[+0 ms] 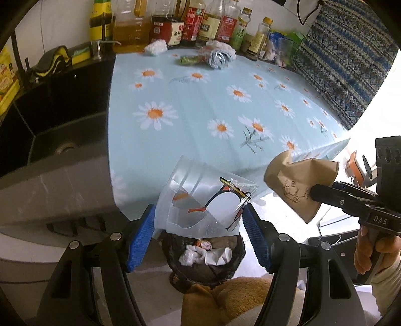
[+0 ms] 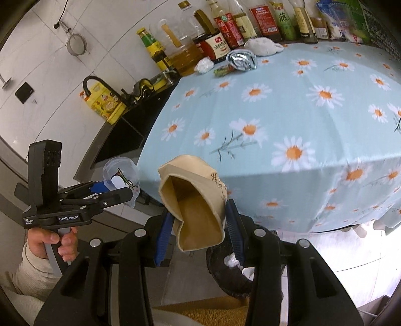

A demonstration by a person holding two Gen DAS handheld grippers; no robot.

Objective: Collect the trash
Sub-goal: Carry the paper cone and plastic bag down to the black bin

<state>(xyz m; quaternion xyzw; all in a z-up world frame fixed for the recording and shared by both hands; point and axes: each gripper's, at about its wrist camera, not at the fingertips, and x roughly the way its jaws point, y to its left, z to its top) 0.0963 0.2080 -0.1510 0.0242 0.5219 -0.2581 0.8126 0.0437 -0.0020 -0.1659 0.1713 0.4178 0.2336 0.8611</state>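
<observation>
Between my left tongs (image 1: 198, 225), pinched by the blue ribbed pads (image 1: 141, 240): one clear, crumpled plastic cup printed with a penguin (image 1: 200, 200), mouth tilted up toward the table edge. I hold it directly above the round black bin lined with a dark bag (image 1: 175, 253).

Inside that bin, below the left tongs: white crumpled tissues (image 1: 215, 254) and a small orange-and-white wrapper (image 1: 201, 244).

Between my right tongs (image 2: 200, 230), jaws narrow and pressed on it: one squashed tan paper cup with a brown twig drawing (image 2: 195, 198), open mouth toward the camera. The bin rim (image 2: 218, 265) sits just below and to the right of these tongs.

Ahead of both tongs: a table under a pale blue cloth printed with white daisies (image 1: 200, 112).

Far across the cloth from the tongs, uncollected trash: a white crumpled tissue ball (image 1: 156, 47), a green wrapper (image 1: 190, 60), a crumpled silver-grey foil bag (image 1: 219, 56).

Behind those, along the wall: a row of oil and sauce bottles (image 1: 190, 22).

Left of the left tongs: a black sink basin (image 1: 50, 125).

Beside my left tongs, at right: the right tongs with a hand on the grip (image 1: 373, 248).
</observation>
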